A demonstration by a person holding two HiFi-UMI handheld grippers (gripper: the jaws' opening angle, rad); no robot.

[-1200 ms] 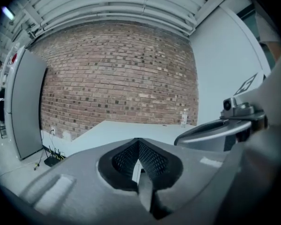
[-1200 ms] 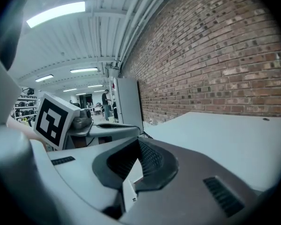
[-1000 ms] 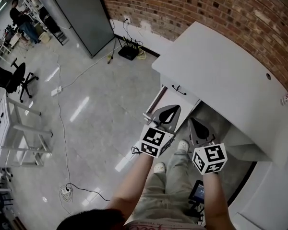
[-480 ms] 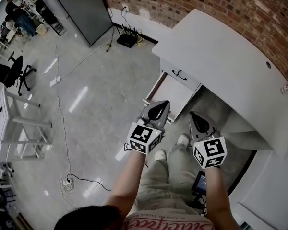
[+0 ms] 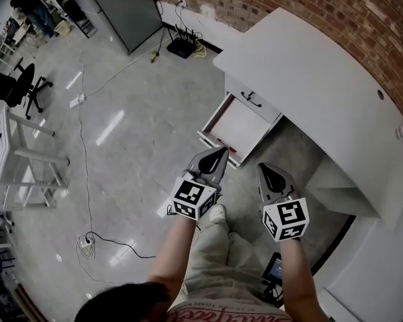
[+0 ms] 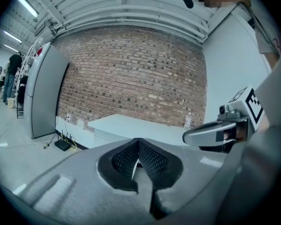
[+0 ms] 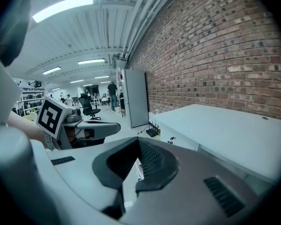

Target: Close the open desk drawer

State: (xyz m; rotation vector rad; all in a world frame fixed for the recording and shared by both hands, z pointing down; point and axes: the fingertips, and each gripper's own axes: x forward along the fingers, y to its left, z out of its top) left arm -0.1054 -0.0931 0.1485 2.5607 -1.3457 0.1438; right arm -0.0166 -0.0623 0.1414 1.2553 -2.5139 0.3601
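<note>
Task thing: the open drawer (image 5: 238, 125) hangs under the left end of the white desk (image 5: 309, 79), directly below a shut drawer front with a dark handle (image 5: 250, 99). It is pulled well out toward the near left, over the floor.
Drawer inside: plain white, and nothing can be made out in it. A thin red strip shows along its front edge.
Left gripper (image 5: 217, 155): its fingers are pressed together with nothing between them. In the head view its tip lies just near the drawer's front edge; whether it touches cannot be told.
Right gripper (image 5: 266, 172): its fingers meet at the tips and it carries nothing. It is to the right of the left gripper, near the drawer's right front corner and apart from it.
Surroundings: a brick wall (image 5: 309, 5) runs behind the desk. A router with cables (image 5: 183, 47) sits on the floor at the far left.
Step in hand: the approach, as I judge it. Both grippers point at the drawer front, and no push has yet begun.
Next move calls for: setting a closed tip flat against the drawer front, most likely the left one. The push should then go far and right along the slide line, into the desk.
Risk: a push off to one side could skew the drawer on its runners.
</note>
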